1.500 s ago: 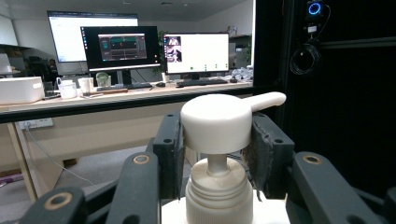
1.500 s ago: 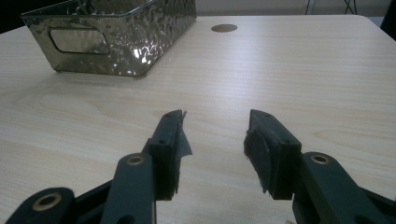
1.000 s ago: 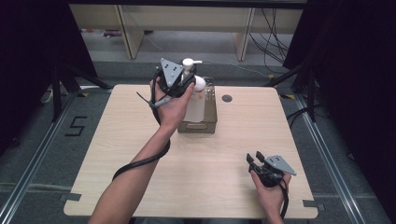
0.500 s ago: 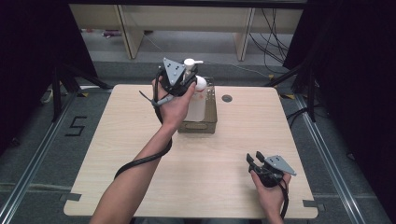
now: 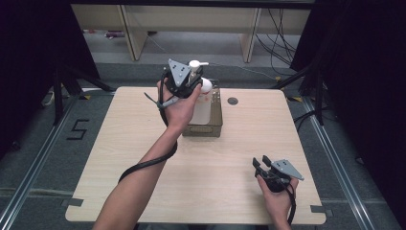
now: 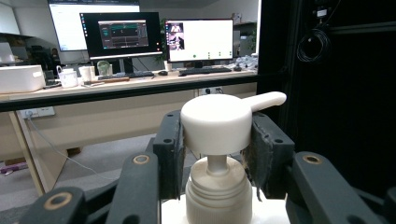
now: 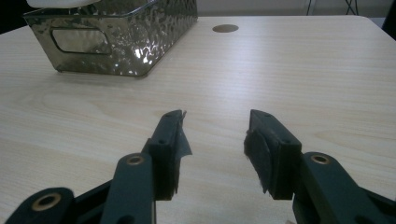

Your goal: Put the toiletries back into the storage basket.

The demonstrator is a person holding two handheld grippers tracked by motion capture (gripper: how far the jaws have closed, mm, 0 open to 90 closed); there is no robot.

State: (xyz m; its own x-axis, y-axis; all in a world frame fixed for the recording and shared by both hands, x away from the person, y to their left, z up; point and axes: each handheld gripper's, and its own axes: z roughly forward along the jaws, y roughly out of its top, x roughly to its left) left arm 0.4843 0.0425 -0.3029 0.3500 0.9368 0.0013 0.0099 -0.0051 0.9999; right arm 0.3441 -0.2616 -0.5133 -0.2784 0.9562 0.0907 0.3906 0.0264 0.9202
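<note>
A white pump bottle (image 5: 203, 106) stands upright in a shiny metal basket (image 5: 203, 130) at the table's far middle. My left gripper (image 5: 194, 73) is shut on the bottle's pump head (image 6: 217, 122), one jaw on each side of it, with the spout (image 6: 266, 99) pointing to the right in the left gripper view. I cannot tell whether the bottle's base touches the basket floor. A round white cap (image 5: 207, 85) shows just right of the left hand. My right gripper (image 5: 260, 163) rests low at the front right, open, with bare table between its jaws (image 7: 212, 149).
The embossed basket (image 7: 112, 46) lies ahead and left of the right gripper. A round cable hole (image 5: 232, 101) sits in the table (image 5: 119, 143) right of the basket. Shelf legs and cables stand beyond the far edge; dark curtains flank both sides.
</note>
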